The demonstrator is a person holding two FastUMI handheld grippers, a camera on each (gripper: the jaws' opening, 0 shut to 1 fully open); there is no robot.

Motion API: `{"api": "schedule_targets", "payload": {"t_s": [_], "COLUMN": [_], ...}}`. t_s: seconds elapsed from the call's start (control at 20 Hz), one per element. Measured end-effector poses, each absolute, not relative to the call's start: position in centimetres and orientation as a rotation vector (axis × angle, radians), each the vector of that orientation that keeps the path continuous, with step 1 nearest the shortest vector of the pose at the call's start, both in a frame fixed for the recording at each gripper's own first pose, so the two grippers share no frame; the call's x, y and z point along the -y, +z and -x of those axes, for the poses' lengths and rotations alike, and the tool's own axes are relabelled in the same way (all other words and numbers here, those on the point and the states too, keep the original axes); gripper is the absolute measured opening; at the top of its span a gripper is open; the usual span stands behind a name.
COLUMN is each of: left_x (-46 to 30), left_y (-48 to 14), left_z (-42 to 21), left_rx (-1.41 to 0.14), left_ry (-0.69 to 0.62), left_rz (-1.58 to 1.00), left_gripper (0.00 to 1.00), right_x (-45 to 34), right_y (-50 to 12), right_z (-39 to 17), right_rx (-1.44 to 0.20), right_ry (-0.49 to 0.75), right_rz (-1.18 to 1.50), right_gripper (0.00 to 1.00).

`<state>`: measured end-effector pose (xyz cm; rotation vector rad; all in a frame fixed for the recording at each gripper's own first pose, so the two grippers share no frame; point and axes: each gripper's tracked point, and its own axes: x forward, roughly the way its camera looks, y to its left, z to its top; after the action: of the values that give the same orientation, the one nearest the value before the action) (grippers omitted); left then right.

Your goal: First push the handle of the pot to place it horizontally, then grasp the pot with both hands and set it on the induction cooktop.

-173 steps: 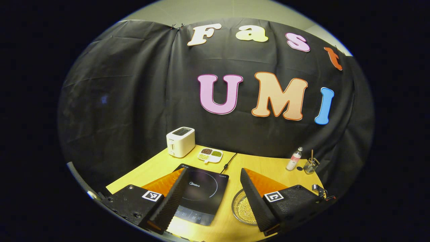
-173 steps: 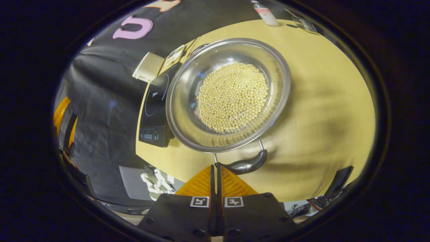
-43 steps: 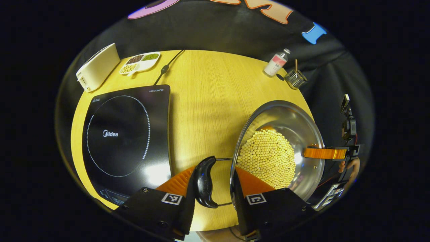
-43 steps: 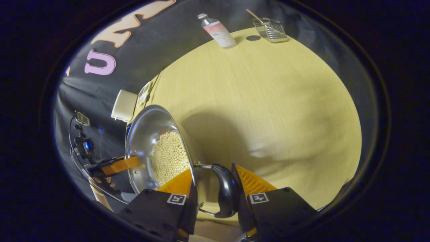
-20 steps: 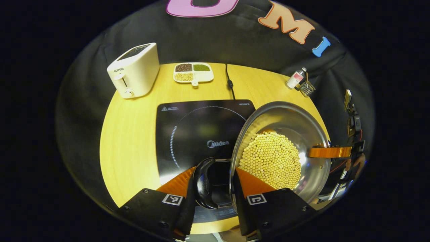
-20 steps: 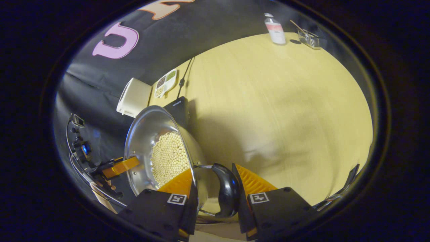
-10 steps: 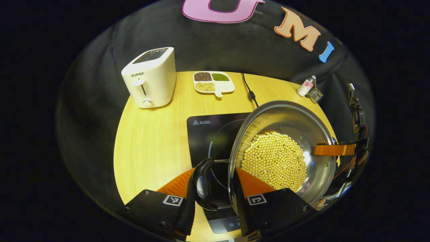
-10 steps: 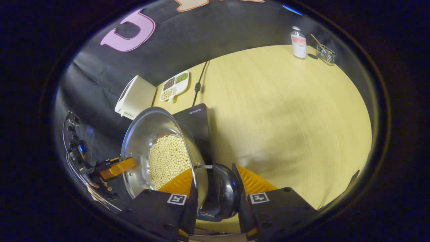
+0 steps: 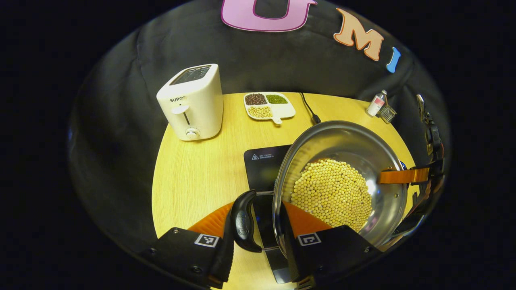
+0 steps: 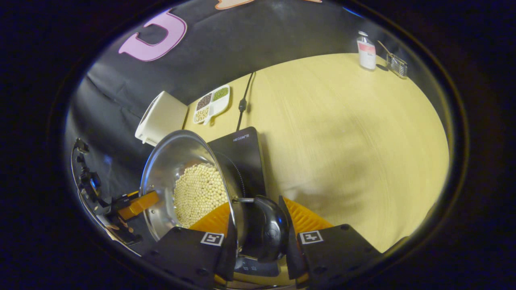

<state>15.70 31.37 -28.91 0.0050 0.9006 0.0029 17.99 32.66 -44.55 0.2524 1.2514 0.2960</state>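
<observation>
A steel pot (image 9: 342,137) with pale yellow beans (image 9: 330,193) in it hangs over the black induction cooktop (image 9: 262,165); whether it touches the glass I cannot tell. My left gripper (image 9: 256,225) is shut on the pot's near black handle (image 9: 243,227), with the rim between its fingers as well. The right gripper (image 9: 403,176) holds the far side. In the right gripper view the pot (image 10: 173,157) lies left of centre, and my right gripper (image 10: 258,225) is shut on the other black handle (image 10: 268,227) above the cooktop (image 10: 244,157). The left gripper (image 10: 137,203) shows at the far rim.
On the wooden table (image 9: 193,181) a white toaster (image 9: 191,102) stands at the back left, beside a divided dish of beans (image 9: 268,105) and the cooktop's cord (image 9: 309,108). A small bottle (image 9: 375,104) and a wire basket (image 9: 387,114) sit at the far right edge.
Both grippers have carried the pot leftward from the bare table to above the cooktop, keeping their hold on the two handles. The toaster and dish have come closer in the left gripper view.
</observation>
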Motion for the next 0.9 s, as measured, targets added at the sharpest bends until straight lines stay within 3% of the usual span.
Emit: {"api": "schedule_targets", "payload": {"t_s": [0.2,0.25,0.3,0.45,0.5,0.55,0.6,0.65,0.75,0.8,0.85,0.9], "left_x": [-32.0,-32.2,-32.1,-32.5,-32.6,-32.6,-32.7,-32.7,-33.2,-33.6,-34.2,-34.5], "left_y": [-29.7,-29.6,-29.5,-29.7,-29.7,-29.7,-29.8,-29.8,-29.7,-29.4,-29.0,-28.7], "left_z": [-16.1,-16.1,-16.2,-16.3,-16.2,-16.1,-16.0,-15.8,-15.8,-16.0,-16.3,-16.3], "left_rx": [-0.903,-0.903,-0.901,-0.905,-0.906,-0.905,-0.908,-0.907,-0.896,-0.878,-0.853,-0.836], "left_ry": [0.018,0.020,0.022,0.028,0.031,0.033,0.037,0.039,0.062,0.078,0.102,0.116], "left_rz": [0.005,0.001,-0.005,-0.019,-0.014,-0.008,-0.002,-0.002,-0.028,-0.043,-0.054,-0.057], "left_gripper": [0.56,0.56,0.56,0.58,0.59,0.59,0.60,0.62,0.65,0.66,0.67,0.75], "right_x": [-32.9,-33.0,-32.8,-33.1,-33.2,-33.1,-33.3,-33.3,-33.8,-33.9,-34.2,-34.1], "right_y": [-45.2,-45.4,-45.6,-45.8,-45.9,-45.5,-45.8,-45.7,-44.9,-44.7,-44.5,-44.1], "right_z": [-18.3,-18.4,-18.5,-18.6,-18.6,-18.6,-18.7,-18.7,-18.9,-19.2,-19.4,-19.6], "right_rx": [-1.241,-1.242,-1.234,-1.238,-1.239,-1.235,-1.234,-1.234,-1.217,-1.203,-1.190,-1.179], "right_ry": [0.296,0.288,0.287,0.292,0.297,0.298,0.306,0.311,0.329,0.334,0.344,0.351], "right_rz": [-0.247,-0.245,-0.237,-0.244,-0.245,-0.242,-0.241,-0.247,-0.278,-0.296,-0.311,-0.318], "right_gripper": [0.53,0.60,0.53,0.56,0.49,0.56,0.52,0.58,0.53,0.58,0.73,0.81]}}
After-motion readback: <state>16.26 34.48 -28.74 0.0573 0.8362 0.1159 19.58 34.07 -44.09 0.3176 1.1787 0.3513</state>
